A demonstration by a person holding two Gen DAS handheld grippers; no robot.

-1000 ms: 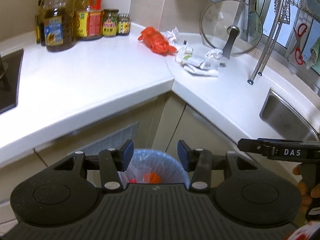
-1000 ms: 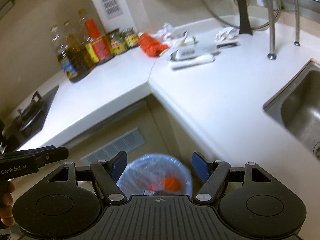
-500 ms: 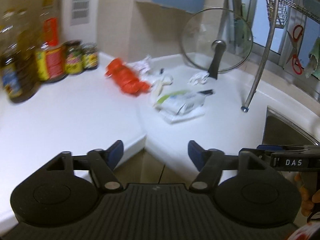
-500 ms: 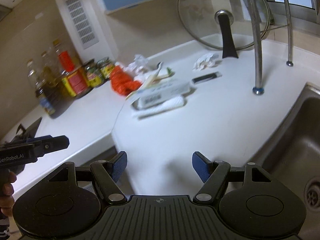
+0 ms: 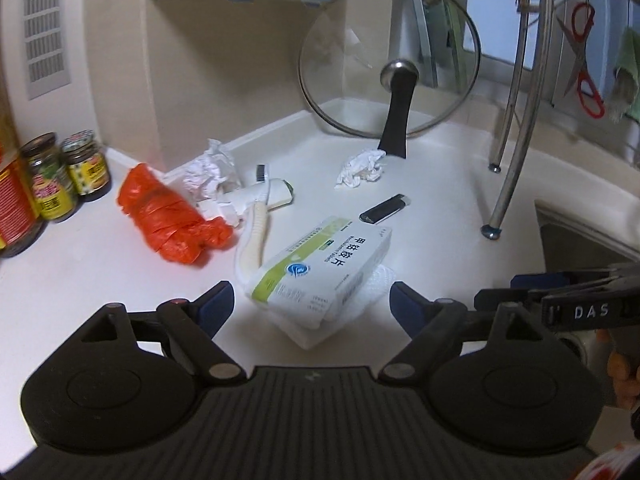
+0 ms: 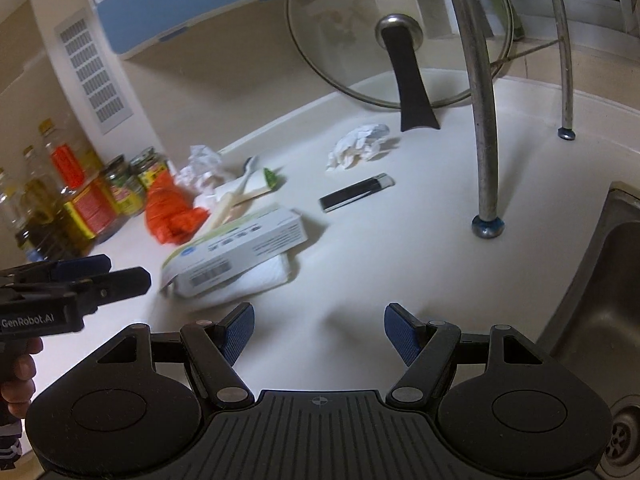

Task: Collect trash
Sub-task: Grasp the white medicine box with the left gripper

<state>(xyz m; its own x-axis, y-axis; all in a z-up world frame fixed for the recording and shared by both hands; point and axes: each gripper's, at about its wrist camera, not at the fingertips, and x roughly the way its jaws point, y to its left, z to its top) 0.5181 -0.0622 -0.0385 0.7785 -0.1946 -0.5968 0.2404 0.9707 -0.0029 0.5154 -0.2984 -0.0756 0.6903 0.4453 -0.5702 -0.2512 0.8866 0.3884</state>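
Both empty: left gripper (image 5: pixel 310 300) and right gripper (image 6: pixel 318 324) spread. Box (image 5: pixel 320 264), orange bag (image 5: pixel 172 216), tissues (image 5: pixel 360 166) uncollected on tabletop (image 5: pixel 100 264). Most remains.

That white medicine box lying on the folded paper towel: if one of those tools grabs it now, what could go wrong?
1. The medicine box rests on a folded paper towel, and a toothbrush lies against it; a pinch could drag either along or drop it.
2. The open left tool is lined up on the box, with the right tool close beside; they might bump.
3. The black lighter lies amid the litter and may get binned by mistake.
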